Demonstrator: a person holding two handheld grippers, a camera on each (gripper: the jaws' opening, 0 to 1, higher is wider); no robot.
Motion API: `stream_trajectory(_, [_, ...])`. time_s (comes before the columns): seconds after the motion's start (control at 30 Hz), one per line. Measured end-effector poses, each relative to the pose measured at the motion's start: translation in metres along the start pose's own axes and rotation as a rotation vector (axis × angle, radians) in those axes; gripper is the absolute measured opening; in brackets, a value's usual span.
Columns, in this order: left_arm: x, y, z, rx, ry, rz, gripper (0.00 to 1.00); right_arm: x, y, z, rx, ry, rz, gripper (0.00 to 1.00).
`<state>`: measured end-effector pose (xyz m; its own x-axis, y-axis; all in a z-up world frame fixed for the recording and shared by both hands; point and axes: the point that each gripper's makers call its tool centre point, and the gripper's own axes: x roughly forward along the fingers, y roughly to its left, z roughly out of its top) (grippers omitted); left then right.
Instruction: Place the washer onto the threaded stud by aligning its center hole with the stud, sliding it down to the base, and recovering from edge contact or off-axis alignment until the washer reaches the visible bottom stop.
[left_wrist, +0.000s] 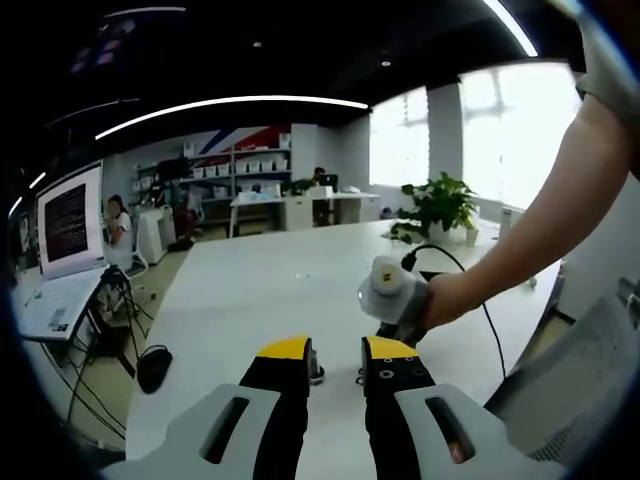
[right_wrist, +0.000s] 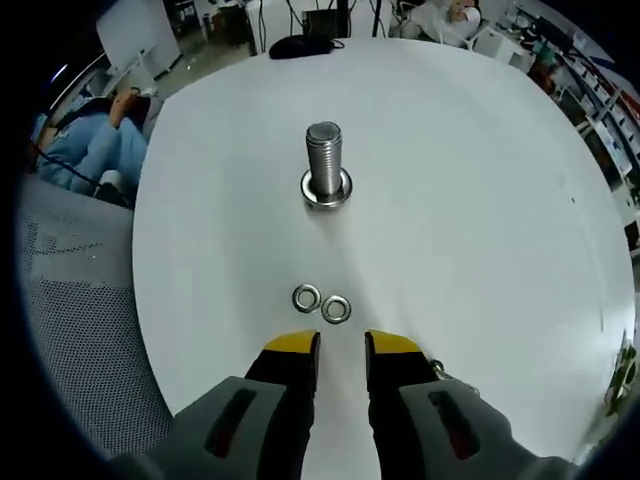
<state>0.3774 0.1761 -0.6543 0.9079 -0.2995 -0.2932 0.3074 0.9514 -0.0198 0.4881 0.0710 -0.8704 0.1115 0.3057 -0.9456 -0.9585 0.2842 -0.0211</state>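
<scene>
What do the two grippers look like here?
Both match: the left gripper and right gripper each have two black jaws with yellow tips, set on light grey bodies with dark oval slots. Small screw holes mark one left jaw. In the left gripper view, a bare forearm holds the other gripper's handle.

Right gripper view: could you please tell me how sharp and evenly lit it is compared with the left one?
Right gripper view: soft even light, the upright threaded steel stud and two small metal washers sharp, edges fisheye-bent. Left gripper view: bright windows blown out, dim ceiling, curved light strips.
</scene>
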Motion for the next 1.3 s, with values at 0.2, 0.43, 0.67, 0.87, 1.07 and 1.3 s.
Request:
stream_trajectory(0.2, [0.001, 0.000, -0.001, -0.002, 0.003, 0.001, 0.18, 0.006, -0.002, 0.002, -0.006, 0.006, 0.004, 0.20])
stream_trajectory(0.43, [0.001, 0.001, -0.002, -0.005, 0.011, 0.003, 0.18, 0.008, -0.005, 0.006, -0.006, 0.003, 0.015, 0.20])
stream_trajectory(0.67, [0.001, 0.002, -0.002, -0.008, 0.009, 0.004, 0.18, 0.011, -0.003, 0.012, -0.064, 0.031, 0.038, 0.20])
stream_trajectory(0.87, [0.002, 0.001, -0.004, -0.007, 0.015, 0.002, 0.18, 0.012, -0.003, 0.013, -0.099, 0.062, 0.050, 0.20])
stream_trajectory(1.07, [0.002, 0.001, -0.004, -0.008, 0.014, 0.001, 0.18, 0.014, -0.002, 0.014, -0.153, 0.117, 0.054, 0.20])
stream_trajectory(1.3, [0.001, 0.003, -0.003, -0.009, 0.013, 0.006, 0.18, 0.015, 0.000, 0.016, -0.212, 0.173, 0.053, 0.14])
